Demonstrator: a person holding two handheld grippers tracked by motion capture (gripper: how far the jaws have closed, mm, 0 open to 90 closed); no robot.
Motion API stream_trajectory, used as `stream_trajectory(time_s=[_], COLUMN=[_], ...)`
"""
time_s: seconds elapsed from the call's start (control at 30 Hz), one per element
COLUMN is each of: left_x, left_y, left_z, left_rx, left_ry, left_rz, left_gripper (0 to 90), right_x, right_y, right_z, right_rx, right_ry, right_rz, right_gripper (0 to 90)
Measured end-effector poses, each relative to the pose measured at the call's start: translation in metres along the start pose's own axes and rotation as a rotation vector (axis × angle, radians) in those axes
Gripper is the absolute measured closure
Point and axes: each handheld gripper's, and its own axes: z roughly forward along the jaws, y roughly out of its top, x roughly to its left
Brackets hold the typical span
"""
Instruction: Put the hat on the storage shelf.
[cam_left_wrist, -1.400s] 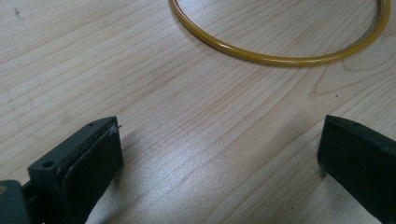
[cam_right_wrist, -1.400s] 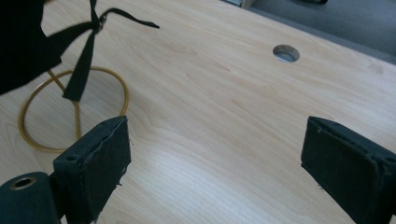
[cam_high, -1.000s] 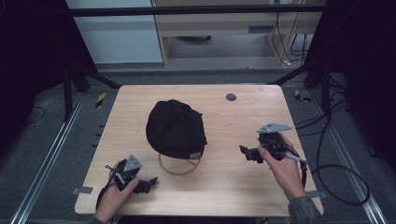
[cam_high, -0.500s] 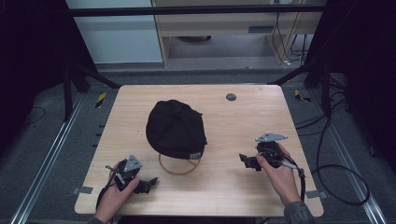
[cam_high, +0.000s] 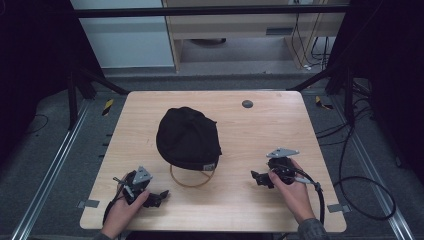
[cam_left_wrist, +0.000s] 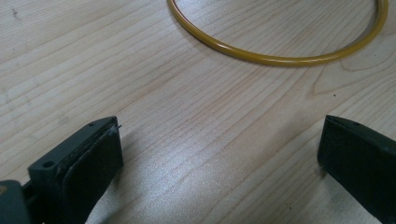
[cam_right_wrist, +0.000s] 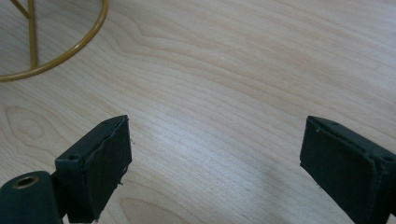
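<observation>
Pale wooden table (cam_high: 300, 125) on a grey floor in a dim room, metal rails along both sides.

A black cap (cam_high: 187, 137) sits at the table's middle on a yellow wire ring stand (cam_high: 192, 179), whose hoop pokes out at the near side. Black cables (cam_high: 360, 190) loop on the floor to the right. The left gripper (cam_high: 159, 196) and the right gripper (cam_high: 256, 178) rest near the front edge, jaws spread wide and empty. A small dark disc (cam_high: 247, 104) lies near the far edge.
</observation>
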Motion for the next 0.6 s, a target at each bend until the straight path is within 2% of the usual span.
stream_trajectory(time_s=[0.23,0.43,0.6], left_x=[0.000,0.000,0.000], left_y=[0.000,0.000,0.000], left_z=[0.000,0.000,0.000], left_rx=[0.000,0.000,0.000], left_ry=[0.000,0.000,0.000], left_rz=[0.000,0.000,0.000], left_gripper=[0.0,0.0,0.0], right_x=[0.004,0.007,0.011], right_y=[-0.002,-0.003,-0.001], right_z=[0.010,0.026,0.037], right_rx=[0.006,0.011,0.000], right_ry=[0.010,0.015,-0.010], right_rz=[-0.002,0.030,0.028], right_gripper=[9.2,9.3,8.8])
